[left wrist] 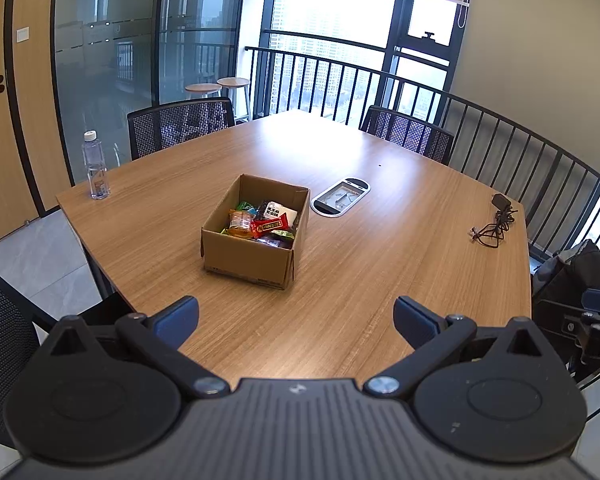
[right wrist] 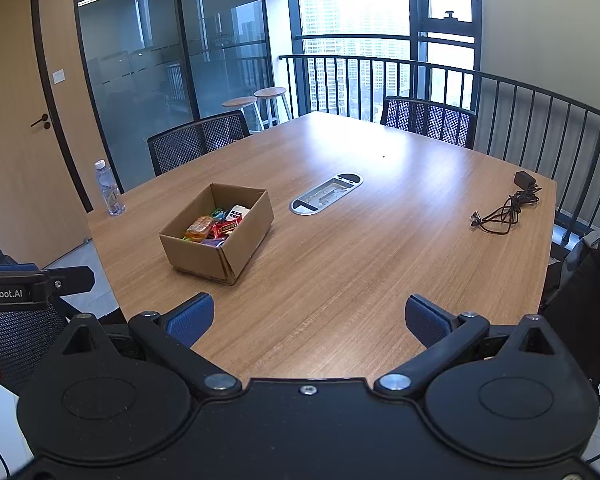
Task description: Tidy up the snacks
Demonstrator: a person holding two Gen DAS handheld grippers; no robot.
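Two grippers: both hovered over the near edge of the table, side by side, each empty.
Left gripper [left wrist: 296, 318]: its blue-padded fingers [left wrist: 178, 318] stood spread wide, nothing between them; bare tabletop showed in the gap.
Right gripper [right wrist: 310, 320]: its fingers [right wrist: 190, 318] were likewise spread wide and held nothing; part of the left tool showed at the left border of the right wrist view.
Table [left wrist: 360, 280]: a wooden meeting table with a rounded outline filled the middle of both views.
Cardboard box [left wrist: 248, 258]: open-topped, it rested on the table ahead of the grippers, well apart from both, a little left of centre.
Snacks [left wrist: 260, 224]: a heap of wrapped packets in orange, red, green and white lay inside the box; none lay loose on the tabletop.
Cable hatch [left wrist: 340, 196]: an oval metal insert sat flush in the table just beyond the box's far right corner.
Charger and cord [left wrist: 496, 220]: a black adapter with a coiled cord lay near the table's right edge.
Water bottle [left wrist: 96, 166]: a clear bottle with a white cap stood upright at the far left corner.
Chairs [left wrist: 180, 126]: mesh-backed chairs stood at the far sides.
Background: a railing [left wrist: 380, 92], windows and two stools [left wrist: 220, 86] lay beyond.
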